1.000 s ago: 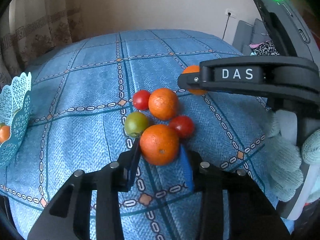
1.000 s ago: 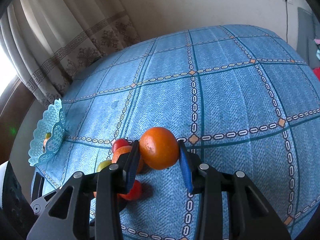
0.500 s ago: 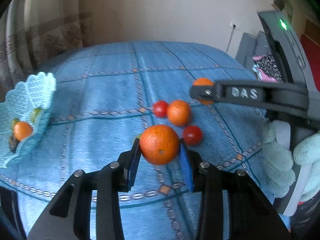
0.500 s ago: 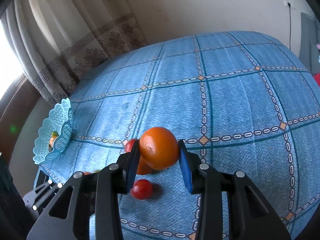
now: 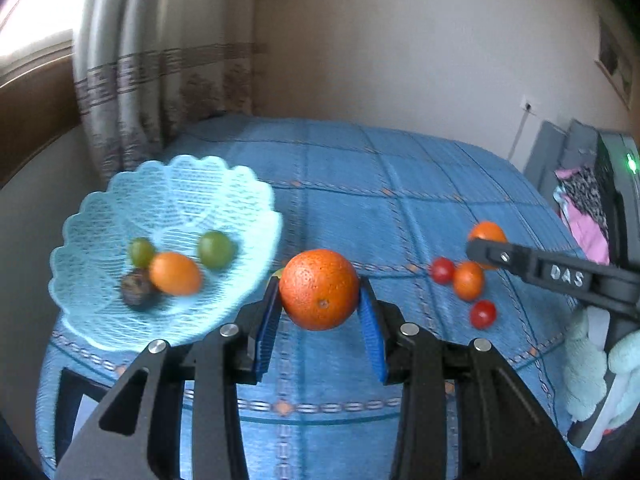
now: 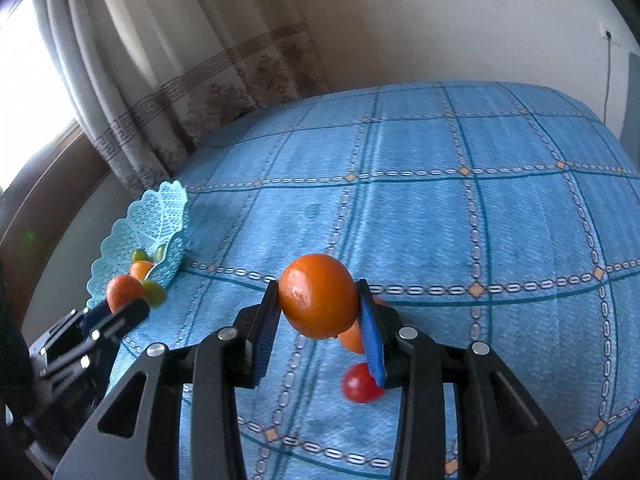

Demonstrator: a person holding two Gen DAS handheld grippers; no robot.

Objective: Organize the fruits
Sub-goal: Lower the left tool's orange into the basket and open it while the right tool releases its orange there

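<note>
Oranges in both claws: my left claw (image 5: 319,312) clenches one orange (image 5: 319,289) beside the basket (image 5: 120,184), right claw (image 6: 319,318) grips another orange (image 6: 318,295).

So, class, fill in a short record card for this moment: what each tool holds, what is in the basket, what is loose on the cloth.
left tool: shut on an orange
right tool: shut on a second orange
basket: two green fruits, one orange fruit, one dark fruit
loose on tablecloth: two red tomatoes, one small orange
basket position: near the table's edge by the curtain
</note>
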